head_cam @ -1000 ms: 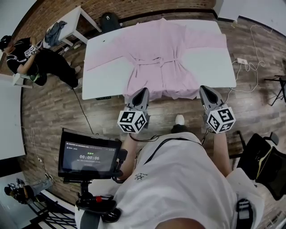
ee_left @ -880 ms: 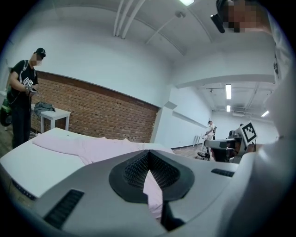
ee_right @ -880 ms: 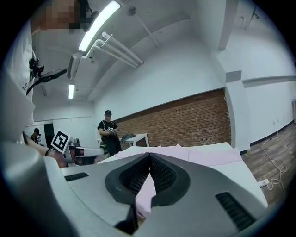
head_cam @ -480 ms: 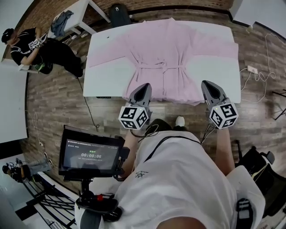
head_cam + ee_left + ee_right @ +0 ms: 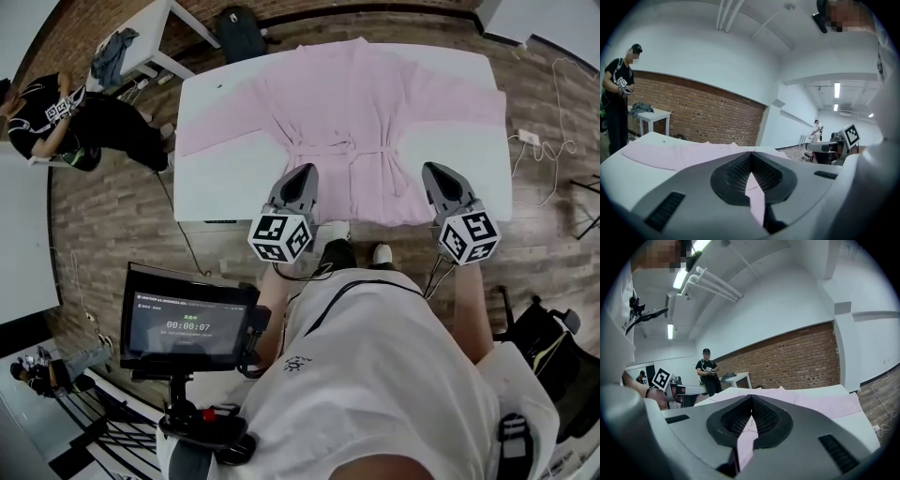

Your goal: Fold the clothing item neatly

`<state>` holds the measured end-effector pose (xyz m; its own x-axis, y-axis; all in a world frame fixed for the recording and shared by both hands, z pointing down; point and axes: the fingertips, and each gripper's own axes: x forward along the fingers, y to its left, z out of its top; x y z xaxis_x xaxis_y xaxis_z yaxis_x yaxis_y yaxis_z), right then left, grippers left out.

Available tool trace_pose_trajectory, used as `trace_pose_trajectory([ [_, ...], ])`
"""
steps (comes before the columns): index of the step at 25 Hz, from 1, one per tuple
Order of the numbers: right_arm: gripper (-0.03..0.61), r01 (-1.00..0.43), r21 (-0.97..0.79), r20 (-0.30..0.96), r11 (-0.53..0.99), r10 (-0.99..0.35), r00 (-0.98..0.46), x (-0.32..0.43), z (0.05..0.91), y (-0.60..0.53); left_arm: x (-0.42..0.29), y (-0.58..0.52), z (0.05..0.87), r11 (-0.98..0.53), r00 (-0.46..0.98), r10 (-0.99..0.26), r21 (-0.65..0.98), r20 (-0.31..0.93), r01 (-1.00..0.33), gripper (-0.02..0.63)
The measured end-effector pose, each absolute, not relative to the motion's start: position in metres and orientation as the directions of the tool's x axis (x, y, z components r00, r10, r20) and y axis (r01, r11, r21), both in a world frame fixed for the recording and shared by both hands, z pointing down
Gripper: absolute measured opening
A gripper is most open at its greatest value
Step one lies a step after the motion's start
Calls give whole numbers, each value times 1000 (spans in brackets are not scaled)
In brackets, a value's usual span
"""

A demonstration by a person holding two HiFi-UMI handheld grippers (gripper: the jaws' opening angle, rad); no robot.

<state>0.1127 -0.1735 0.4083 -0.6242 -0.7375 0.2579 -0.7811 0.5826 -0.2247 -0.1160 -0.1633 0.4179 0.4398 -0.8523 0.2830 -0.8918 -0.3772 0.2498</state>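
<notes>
A pale pink fabric robe (image 5: 347, 94) lies face up and flat on a white rectangular table (image 5: 216, 178), covering the table's middle from far edge to near edge; its collar points to 12 o'clock and its hem to 6 o'clock, where the cloth reaches the table's near edge. The two sleeves are spread wide, one running out toward 9 o'clock and slanting a little toward the near side, the other toward 3 o'clock and ending at the table's edge. The front panels overlap down the middle, and a thin pink waist belt (image 5: 361, 148) is tied across them in a knot with loose ends hanging toward the hem; the cloth looks smooth, with only soft creases around the waist.

The left gripper (image 5: 302, 172) sits at 7 o'clock of the robe, its tip over the hem's left corner; its jaws are pressed together with nothing clamped, pink cloth showing only beyond them. The right gripper (image 5: 434, 171) sits at 5 o'clock, just beside the hem's right corner; its jaws are likewise closed and empty; whether either tip touches the cloth cannot be told.

A person in black clothing (image 5: 66, 117) stands off at 10 o'clock, well apart from the table.
</notes>
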Motion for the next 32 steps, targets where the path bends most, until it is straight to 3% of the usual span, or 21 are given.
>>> trace_pose_trajectory([
  [7, 3, -843, -199, 270, 500, -799, -538, 58, 392, -231, -151, -238, 411, -525, 582, -769, 258, 264, -811, 3],
  [19, 2, -922, -191, 265, 336, -887, -378, 59, 401, -218, -132, -262, 423, -675, 733, -636, 286, 240, -680, 3],
  [32, 2, -956, -189, 281, 224, -921, -271, 118, 409, -234, -41, -287, 430, -761, 828, -504, 327, 246, -561, 3],
])
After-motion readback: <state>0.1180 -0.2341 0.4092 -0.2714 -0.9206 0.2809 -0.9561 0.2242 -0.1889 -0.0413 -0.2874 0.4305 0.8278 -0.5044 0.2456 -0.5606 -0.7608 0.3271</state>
